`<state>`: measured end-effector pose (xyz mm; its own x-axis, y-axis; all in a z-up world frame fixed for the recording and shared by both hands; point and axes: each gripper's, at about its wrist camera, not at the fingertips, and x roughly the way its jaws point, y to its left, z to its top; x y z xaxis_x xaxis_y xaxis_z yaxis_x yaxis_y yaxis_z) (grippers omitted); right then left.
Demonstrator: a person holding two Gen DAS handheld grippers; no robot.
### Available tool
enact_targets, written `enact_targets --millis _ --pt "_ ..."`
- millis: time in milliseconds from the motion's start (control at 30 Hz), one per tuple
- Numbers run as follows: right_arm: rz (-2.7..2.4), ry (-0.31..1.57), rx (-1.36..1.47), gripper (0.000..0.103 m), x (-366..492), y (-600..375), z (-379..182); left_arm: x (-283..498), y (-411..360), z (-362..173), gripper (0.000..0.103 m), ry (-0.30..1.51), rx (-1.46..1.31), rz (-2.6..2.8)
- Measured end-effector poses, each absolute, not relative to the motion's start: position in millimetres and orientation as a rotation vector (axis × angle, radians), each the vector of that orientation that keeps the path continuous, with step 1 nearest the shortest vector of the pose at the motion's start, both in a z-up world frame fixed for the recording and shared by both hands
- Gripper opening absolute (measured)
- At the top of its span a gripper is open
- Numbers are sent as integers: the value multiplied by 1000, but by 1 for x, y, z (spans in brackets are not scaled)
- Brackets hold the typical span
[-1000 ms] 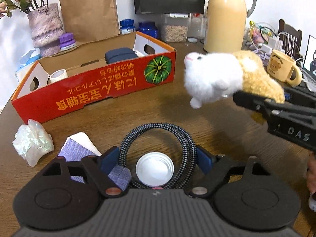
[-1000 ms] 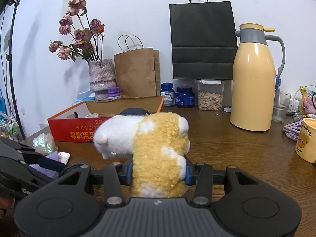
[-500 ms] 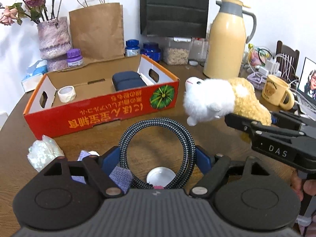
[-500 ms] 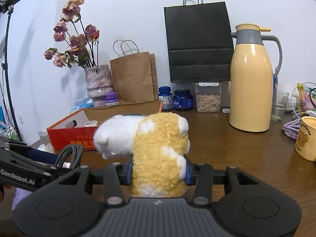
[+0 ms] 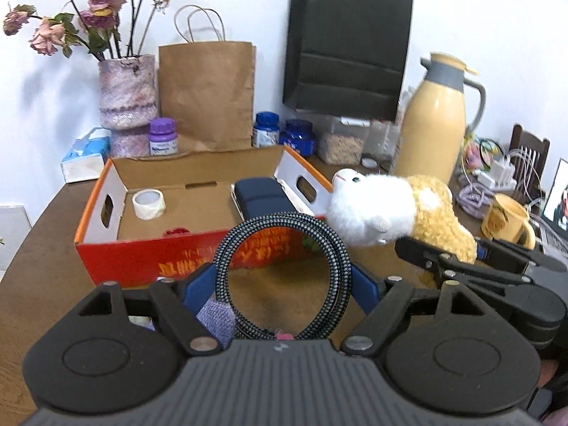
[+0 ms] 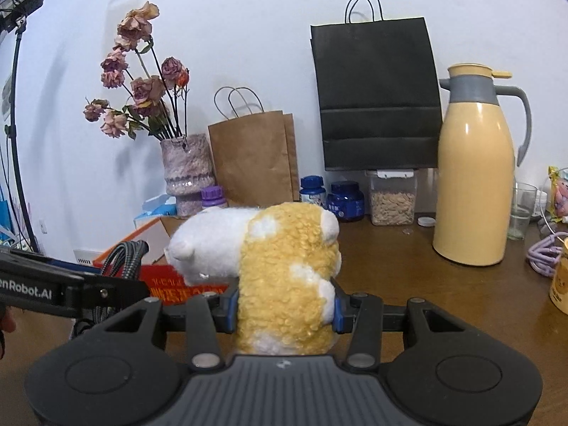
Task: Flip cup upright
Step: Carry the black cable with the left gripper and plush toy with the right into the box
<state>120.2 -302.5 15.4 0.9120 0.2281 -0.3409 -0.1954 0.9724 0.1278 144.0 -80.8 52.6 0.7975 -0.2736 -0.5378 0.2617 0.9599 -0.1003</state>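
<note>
- While the left tongs (image 5: 280, 280) pinch a braided coil (image 5: 284, 222) between their blue pads, wide apart with the ring standing upright, the right tongs (image 6: 284, 305) are pressed onto a plush (image 6: 284, 266).
- Yellow at the back and white at the head, the plush lies level with its head pointing left, clear of the worktop (image 6: 426, 284).
- Both tongs sit side by side, the plush just right of the coil.
- A yellow mug (image 5: 504, 218) stands upright on the worktop at the far right, beyond the right tongs and touched by neither tool.
- A clear glass (image 6: 522, 209) stands upright farther back, right of the cream flask (image 6: 475, 177).
- Behind the coil sits a red box (image 5: 159, 266), open on top, with a tape roll (image 5: 149, 204) and a dark case (image 5: 262, 195) inside.
- A purple cloth (image 5: 216, 319) shows on the worktop under the left pad.
</note>
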Motion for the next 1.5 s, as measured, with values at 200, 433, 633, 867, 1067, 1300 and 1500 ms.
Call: enact_targets --millis 200,433,633,867,1067,1300,1500 --pt "227 349 94 45 140 -287 28 161 -66 65 80 553 -73 -258" --pt "236 343 103 45 170 -267 38 188 -51 75 80 526 -136 -224" --pt "231 331 106 45 196 -253 44 214 -42 79 80 512 -176 -200" --pt "235 336 105 45 227 -239 44 242 -35 77 80 500 -203 -163" --pt "237 330 113 45 252 -234 47 265 -27 77 80 495 -221 -125" --pt "250 338 121 45 278 -225 46 288 -22 70 80 498 -233 -92" --pt "272 366 107 45 293 -217 40 300 -19 62 80 524 -234 -87"
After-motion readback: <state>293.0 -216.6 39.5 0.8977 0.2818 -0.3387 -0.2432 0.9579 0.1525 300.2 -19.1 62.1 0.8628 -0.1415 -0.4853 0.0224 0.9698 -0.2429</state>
